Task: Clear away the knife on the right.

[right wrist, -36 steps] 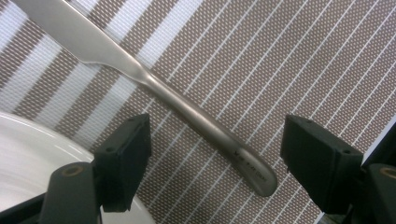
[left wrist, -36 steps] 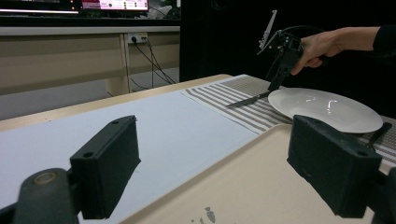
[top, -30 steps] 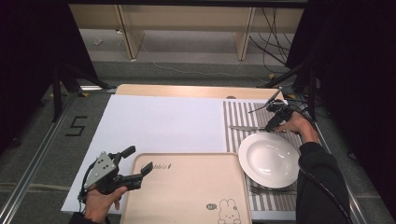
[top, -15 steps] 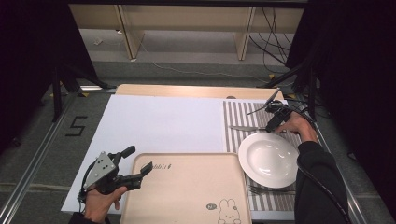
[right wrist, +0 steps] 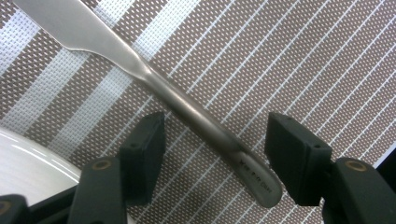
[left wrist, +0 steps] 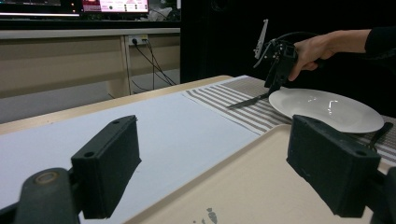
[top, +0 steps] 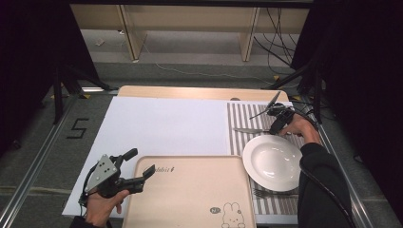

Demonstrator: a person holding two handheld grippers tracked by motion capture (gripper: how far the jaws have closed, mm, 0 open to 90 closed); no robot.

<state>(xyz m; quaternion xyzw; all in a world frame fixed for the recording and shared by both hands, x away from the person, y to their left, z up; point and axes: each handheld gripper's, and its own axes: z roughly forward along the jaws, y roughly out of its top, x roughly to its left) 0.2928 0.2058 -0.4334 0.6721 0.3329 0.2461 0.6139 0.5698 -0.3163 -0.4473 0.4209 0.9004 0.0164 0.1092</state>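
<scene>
My right gripper [right wrist: 212, 158] has just been closing, jaws straddling the knife [right wrist: 187, 107] handle, not yet pinching. I centre it first. Left gripper [left wrist: 229, 172] gapes over the tray [left wrist: 261, 186].

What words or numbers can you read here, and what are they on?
"5": on the floor, left of the table.
Dark print by the tray's top edge: too blurred to read.
Stamp near the knife's handle end: too small to read.
Small round mark beside the tray's bunny: unreadable.
</scene>
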